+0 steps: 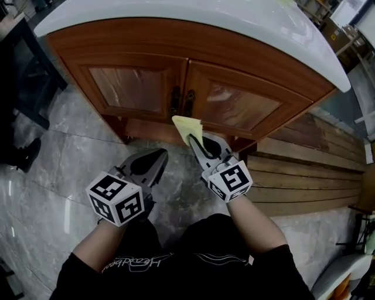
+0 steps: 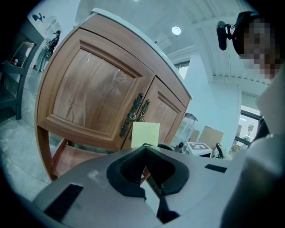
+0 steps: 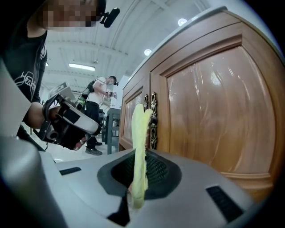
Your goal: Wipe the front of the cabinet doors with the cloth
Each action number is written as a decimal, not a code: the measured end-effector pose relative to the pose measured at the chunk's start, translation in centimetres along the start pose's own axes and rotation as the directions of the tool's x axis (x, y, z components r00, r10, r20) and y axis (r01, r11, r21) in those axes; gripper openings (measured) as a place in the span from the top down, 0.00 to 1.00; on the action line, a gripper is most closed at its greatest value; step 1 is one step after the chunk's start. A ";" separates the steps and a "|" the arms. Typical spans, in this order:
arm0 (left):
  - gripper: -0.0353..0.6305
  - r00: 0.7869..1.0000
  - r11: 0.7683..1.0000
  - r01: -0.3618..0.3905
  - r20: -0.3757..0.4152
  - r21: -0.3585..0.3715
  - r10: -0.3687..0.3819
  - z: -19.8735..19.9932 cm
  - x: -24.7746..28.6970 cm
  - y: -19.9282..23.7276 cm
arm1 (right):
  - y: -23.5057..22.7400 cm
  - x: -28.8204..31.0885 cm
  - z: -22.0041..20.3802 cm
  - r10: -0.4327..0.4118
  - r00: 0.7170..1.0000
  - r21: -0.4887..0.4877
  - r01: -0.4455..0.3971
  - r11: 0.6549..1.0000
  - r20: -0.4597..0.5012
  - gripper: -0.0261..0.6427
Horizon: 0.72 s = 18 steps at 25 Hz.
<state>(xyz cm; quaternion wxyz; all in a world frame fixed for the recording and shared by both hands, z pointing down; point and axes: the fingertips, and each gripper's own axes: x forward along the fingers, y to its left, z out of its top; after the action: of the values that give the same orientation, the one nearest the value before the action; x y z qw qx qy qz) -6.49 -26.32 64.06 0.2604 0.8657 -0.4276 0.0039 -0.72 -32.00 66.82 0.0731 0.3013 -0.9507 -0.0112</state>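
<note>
The wooden cabinet has a left door (image 1: 132, 87) and a right door (image 1: 243, 105), with dark ornate handles (image 1: 181, 101) at the seam between them. My right gripper (image 1: 196, 140) is shut on a folded yellow cloth (image 1: 187, 128). It holds the cloth upright just below the handles, close to the door fronts; whether it touches the wood I cannot tell. In the right gripper view the cloth (image 3: 140, 147) stands edge-on between the jaws, beside the right door (image 3: 218, 111). My left gripper (image 1: 157, 157) is shut and holds nothing. It hangs lower, left of the cloth (image 2: 145, 134), facing the left door (image 2: 93, 93).
A white countertop (image 1: 193, 17) overhangs the doors. Grey marble floor (image 1: 64, 170) lies under me. Wooden planks (image 1: 304, 170) cover the floor to the right. A dark table (image 1: 23, 70) stands at the far left. Another person (image 3: 100, 102) stands far behind.
</note>
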 end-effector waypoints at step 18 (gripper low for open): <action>0.94 0.998 1.000 0.024 -0.066 0.001 -0.024 -1.5 1.6 -0.9 | -2.4 1.6 -1.9 -0.048 0.998 -0.019 0.047 0.999 -0.043 0.90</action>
<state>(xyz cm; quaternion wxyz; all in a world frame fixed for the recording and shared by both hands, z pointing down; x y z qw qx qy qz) -4.53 -26.36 65.31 0.2735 0.8703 -0.4085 0.0298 -0.41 -34.82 68.71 0.0964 0.3233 -0.9413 -0.0149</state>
